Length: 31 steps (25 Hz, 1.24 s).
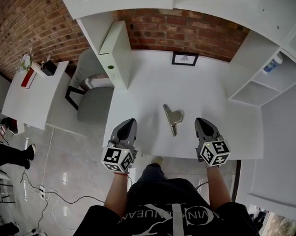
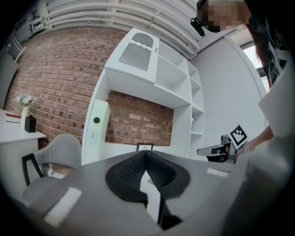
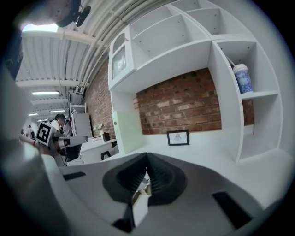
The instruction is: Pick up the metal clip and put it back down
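At the desk's [image 1: 154,86] near edge, the left gripper [image 1: 129,121] and right gripper [image 1: 202,121] hover with jaws pressed together, empty. Between them, just back from that edge, lies the metal clip [image 1: 172,118]. It is silvery and thin, its broad end away and tapering nearer. It is probably light, stiff and slick, so pinching across the narrow end seems safest. Farther back, a picture frame [image 1: 185,58] leans against the brick wall.

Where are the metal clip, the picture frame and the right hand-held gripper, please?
metal clip [image 1: 172,119], head view, middle of its body.
picture frame [image 1: 185,58], head view, centre of the picture.
right hand-held gripper [image 1: 200,121], head view, its front tip.
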Motion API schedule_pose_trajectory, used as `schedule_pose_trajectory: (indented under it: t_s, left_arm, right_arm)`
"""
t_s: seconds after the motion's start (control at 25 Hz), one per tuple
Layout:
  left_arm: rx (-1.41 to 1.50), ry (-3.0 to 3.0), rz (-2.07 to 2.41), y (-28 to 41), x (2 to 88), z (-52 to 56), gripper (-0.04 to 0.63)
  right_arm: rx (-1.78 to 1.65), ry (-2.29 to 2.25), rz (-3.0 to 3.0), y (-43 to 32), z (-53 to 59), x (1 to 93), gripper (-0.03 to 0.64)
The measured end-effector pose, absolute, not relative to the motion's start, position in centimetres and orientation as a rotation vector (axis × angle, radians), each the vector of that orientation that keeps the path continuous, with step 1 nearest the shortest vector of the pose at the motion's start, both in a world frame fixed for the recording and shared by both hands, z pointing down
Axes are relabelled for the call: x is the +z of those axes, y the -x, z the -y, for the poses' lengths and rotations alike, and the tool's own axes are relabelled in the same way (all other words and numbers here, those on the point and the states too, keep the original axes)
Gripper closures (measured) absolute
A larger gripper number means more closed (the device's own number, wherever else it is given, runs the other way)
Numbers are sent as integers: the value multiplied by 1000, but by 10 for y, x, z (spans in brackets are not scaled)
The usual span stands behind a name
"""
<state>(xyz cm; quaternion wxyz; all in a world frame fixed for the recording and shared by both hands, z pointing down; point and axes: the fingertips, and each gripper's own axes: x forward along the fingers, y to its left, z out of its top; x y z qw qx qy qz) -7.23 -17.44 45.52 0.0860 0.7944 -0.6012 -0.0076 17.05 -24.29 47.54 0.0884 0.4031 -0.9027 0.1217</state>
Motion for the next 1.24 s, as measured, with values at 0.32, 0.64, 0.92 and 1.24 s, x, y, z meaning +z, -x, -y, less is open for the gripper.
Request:
schedule_pose_trajectory:
  t_s: [0.32,0.64,0.92,1.24]
  left_arm:
    - [-53,-2361,1855,68,443,151,586]
    - [-61,-2371,1883,59,435,128,586]
    - [-76,-2381,1907,52,426,111,586]
    - [-81,-2378,1932,47,422,89,586]
  right_arm:
    - [302,-1199,2725,-181,219,457,604]
    - [265,-1195,2771,-189,194,442,604]
    - [252,-1192,2793,-198,180,436,604]
    - [238,-1163,2830,-201,160,428,604]
